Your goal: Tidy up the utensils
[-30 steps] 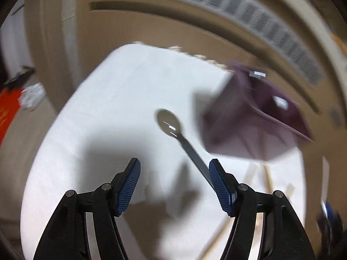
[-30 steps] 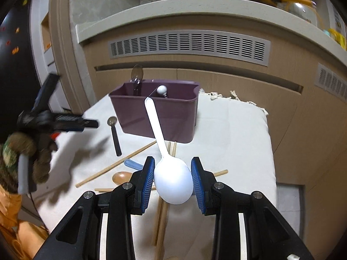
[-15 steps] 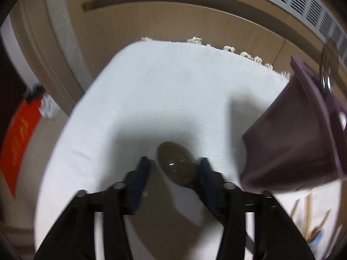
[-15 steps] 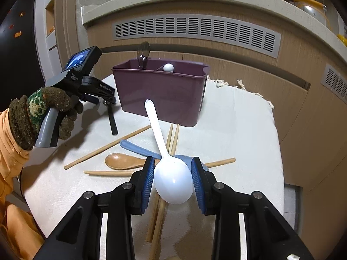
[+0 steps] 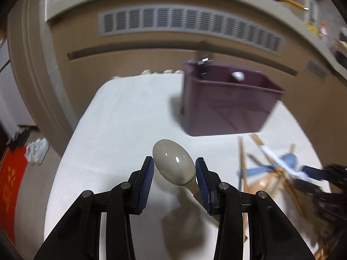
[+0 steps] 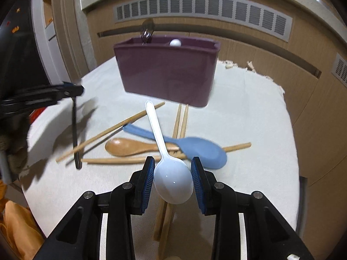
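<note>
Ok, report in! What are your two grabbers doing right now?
Left gripper shut on metal spoon. Right gripper shut on white spoon. Purple bin ahead, path open.

left gripper (image 5: 174,169): fingers, wide apart above the surface a second ago, now closed in on the metal spoon's (image 5: 173,165) bowl | metal spoon: no longer flat, lifted with its dark handle hanging down | right gripper (image 6: 172,174): has carried the white spoon (image 6: 171,179) lower and nearer the purple caddy (image 6: 167,73)
</note>
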`<state>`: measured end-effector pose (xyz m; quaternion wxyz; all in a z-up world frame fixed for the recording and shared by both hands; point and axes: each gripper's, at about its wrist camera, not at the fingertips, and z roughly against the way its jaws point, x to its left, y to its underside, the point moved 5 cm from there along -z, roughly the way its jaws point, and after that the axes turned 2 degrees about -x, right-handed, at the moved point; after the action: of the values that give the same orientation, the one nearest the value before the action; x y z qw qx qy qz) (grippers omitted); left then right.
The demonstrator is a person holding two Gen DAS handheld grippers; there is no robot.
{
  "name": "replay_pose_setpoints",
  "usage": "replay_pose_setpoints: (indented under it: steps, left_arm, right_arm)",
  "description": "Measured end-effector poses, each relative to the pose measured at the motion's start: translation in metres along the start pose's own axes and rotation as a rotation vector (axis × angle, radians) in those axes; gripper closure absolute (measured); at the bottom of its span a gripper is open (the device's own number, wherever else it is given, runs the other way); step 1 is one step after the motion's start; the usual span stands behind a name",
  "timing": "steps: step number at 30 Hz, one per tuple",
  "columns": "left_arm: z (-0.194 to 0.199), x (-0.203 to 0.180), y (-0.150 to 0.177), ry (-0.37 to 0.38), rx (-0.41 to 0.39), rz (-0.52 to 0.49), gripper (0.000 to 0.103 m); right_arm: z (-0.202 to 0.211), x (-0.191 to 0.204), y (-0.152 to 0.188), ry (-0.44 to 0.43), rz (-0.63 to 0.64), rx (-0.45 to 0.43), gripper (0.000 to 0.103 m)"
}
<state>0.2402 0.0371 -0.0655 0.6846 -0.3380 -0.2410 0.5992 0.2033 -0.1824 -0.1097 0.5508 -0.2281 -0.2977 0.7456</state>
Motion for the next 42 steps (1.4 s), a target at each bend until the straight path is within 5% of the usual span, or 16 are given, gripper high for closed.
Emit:
replay_pose_setpoints:
  steps: [9,13,16,20,25,27,29,30,39,42]
  left_arm:
    - [0.029,-0.013,-0.003,0.033,-0.073,-0.026,0.068]
    - [0.033,-0.010,-0.008,0.055,-0.099,-0.017,0.075]
    - [0.042,-0.011,-0.012,0.062,-0.121,-0.019,0.089]
    - [0.049,-0.013,-0.017,0.053,-0.144,-0.035,0.089]
    - [0.024,0.006,-0.011,0.034,-0.013,0.037,0.085]
    - [0.006,0.010,-0.003,0.055,0.082,0.068,0.072]
    - [-0.010,0.009,0.001,0.083,0.136,0.093,0.046]
    - [-0.017,0.006,0.002,0.086,0.148,0.092,0.043]
    - [-0.079,-0.008,-0.001,-0.014,0.244,0.068,0.044]
    - [-0.085,-0.011,-0.003,-0.058,0.208,0.032,0.065]
  right_arm:
    - [-0.006,-0.003,0.011,0.021,-0.001,0.052,0.071]
    - [0.003,0.000,0.006,0.021,0.004,0.023,0.071]
    - [0.012,0.004,-0.001,0.009,0.005,-0.014,0.071]
    - [0.022,0.008,-0.006,0.008,0.027,-0.050,0.071]
    - [0.014,0.003,0.005,0.027,0.027,0.003,0.071]
    - [0.010,-0.001,0.010,0.032,0.017,0.024,0.071]
    - [0.004,-0.005,0.017,0.034,0.006,0.042,0.071]
    - [0.001,-0.006,0.019,0.033,0.003,0.055,0.071]
    - [0.013,0.001,0.018,0.021,0.064,0.019,0.066]
    - [0.017,0.007,0.010,-0.009,0.092,0.001,0.064]
